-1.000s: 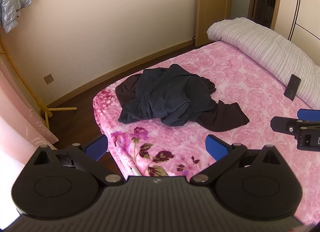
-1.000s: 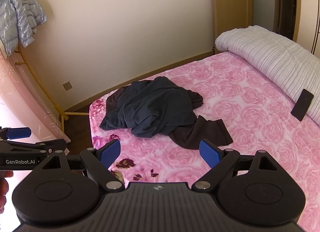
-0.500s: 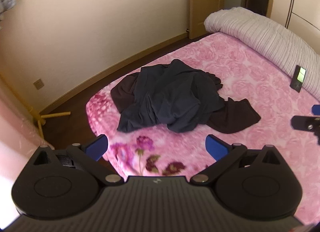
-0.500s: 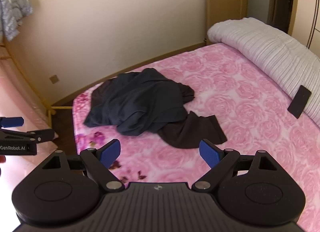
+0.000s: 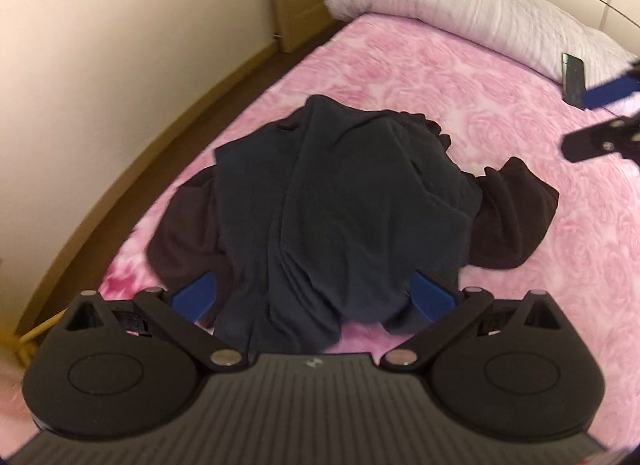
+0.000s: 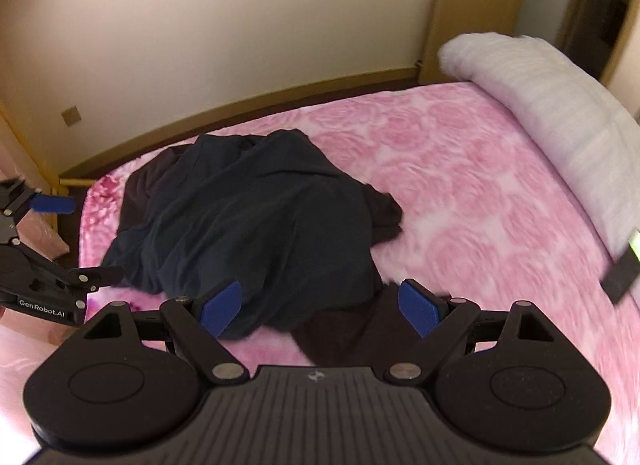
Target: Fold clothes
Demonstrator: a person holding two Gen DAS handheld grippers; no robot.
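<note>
A crumpled navy garment [image 5: 352, 201] [image 6: 256, 225] lies heaped on a dark brown garment [image 5: 516, 221] [image 6: 344, 333] near the foot of the pink floral bed [image 5: 460, 85] [image 6: 460, 169]. My left gripper [image 5: 314, 301] hovers open over the near edge of the heap, its blue pads either side of the navy cloth, holding nothing. Over the brown cloth's near end my right gripper [image 6: 320, 309] also stands open and empty. Each gripper shows at the edge of the other's view: the right gripper [image 5: 600, 117], the left gripper [image 6: 40, 249].
A rolled white quilt [image 5: 460, 9] [image 6: 560, 105] lies along the head of the bed. A dark phone [image 5: 573, 79] [image 6: 624, 271] rests beside it. A cream wall and wooden skirting [image 6: 240, 101] border the bed's far side, with a wooden door [image 6: 476, 5] beyond.
Both grippers have moved forward and down toward the clothes heap, which now fills the middle of each view. The clothes themselves have not moved. Both stay open.
</note>
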